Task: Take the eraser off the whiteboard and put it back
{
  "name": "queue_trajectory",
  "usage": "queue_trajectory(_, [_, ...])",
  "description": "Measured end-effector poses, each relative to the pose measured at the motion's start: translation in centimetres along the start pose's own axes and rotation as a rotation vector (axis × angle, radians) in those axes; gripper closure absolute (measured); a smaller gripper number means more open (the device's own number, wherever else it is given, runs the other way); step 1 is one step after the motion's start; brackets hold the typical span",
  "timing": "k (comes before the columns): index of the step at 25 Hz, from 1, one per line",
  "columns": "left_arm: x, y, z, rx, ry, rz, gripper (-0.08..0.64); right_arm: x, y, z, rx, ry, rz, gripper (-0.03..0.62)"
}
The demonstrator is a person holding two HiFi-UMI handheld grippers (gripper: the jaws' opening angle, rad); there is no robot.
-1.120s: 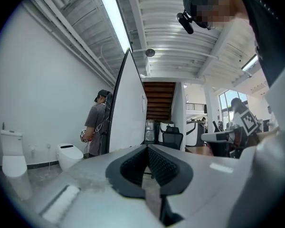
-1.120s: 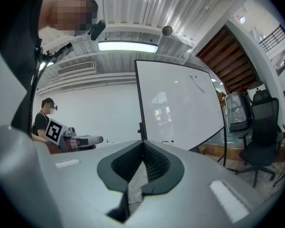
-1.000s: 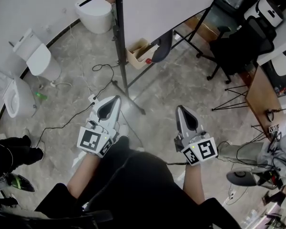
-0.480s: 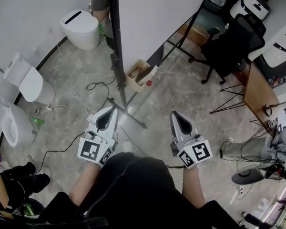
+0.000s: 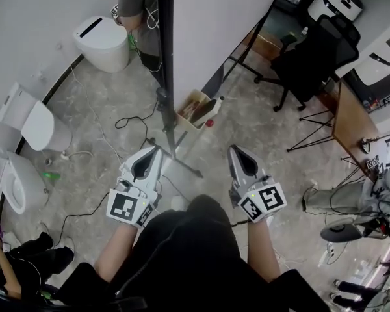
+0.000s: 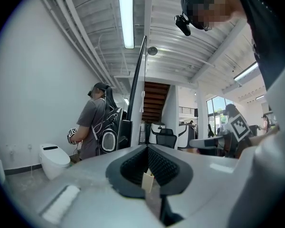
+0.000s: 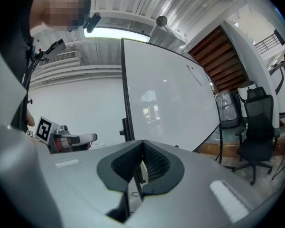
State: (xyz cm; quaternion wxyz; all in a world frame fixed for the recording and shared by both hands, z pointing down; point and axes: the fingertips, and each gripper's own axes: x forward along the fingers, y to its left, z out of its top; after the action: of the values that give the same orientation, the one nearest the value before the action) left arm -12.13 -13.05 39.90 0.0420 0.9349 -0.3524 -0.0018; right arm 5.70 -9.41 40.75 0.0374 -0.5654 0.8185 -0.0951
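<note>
Eraser's honestly hard to spot from here. The only candidate I can see is a small pale strip [image 7: 195, 75] high up on the right side of the whiteboard [image 7: 166, 99]. It's too tiny to swear it's the eraser. If it is, it's stuck flat on the board face, and its long axis slants from upper left down to lower right rather than sitting level.

Nothing's near it. The left gripper [image 5: 156, 149] and right gripper [image 5: 234, 149] are side by side close to the person's body, both pointing level toward the far board. They're well short of it. Both sets of jaws are pressed together with nothing in them, which makes sense to me since there's nothing within reach to grab yet. I'd guess the right one goes for it, being on the board-face side of the stand pole [image 5: 166, 57].

Further out there's a cardboard box [image 5: 196, 109] at the stand's foot and an office chair [image 5: 315, 54] far right.
</note>
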Motion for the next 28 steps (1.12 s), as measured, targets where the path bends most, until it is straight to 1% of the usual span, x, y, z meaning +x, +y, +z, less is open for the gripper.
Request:
queue_trajectory(3, [0.5,0.4,0.1,-0.022,0.001,0.004,0.555,1.4,-0.7,-0.2,-0.003,0.013,0.002,0.583])
queue_trajectory(6, [1.0,0.5,0.5,-0.020,-0.003,0.012,0.555,2.5,-1.5,-0.3,0.002,0.016,0.012,0.583])
queue_trajectory(10, [1.8,0.7,0.6,-0.007,-0.004,0.041,0.555,4.2,-2.5,-1.4,0.000,0.045,0.060,0.580])
queue_trajectory(12, [2.3,0.2,0.8,-0.006,0.000,0.054,0.555,4.9,-3.0,-2.0,0.001,0.064,0.090,0.547])
queue_trajectory(13, [2.7,-0.2,0.9,-0.004,0.002,0.058,0.555,5.2,-3.4,-2.1,0.003,0.069,0.101,0.541])
queue_trajectory(16, [3.7,-0.8,1.0,-0.001,0.012,0.078,0.555,6.4,-4.7,-2.6,0.016,0.079,0.122,0.504])
queue_trajectory(22, [5.6,-1.6,0.7,0.008,0.032,0.114,0.555,8.8,-7.0,-4.8,0.038,0.129,0.169,0.408])
queue_trajectory(28, [6.5,-2.0,0.5,0.021,0.044,0.161,0.555,10.5,-8.1,-6.3,0.059,0.162,0.220,0.332])
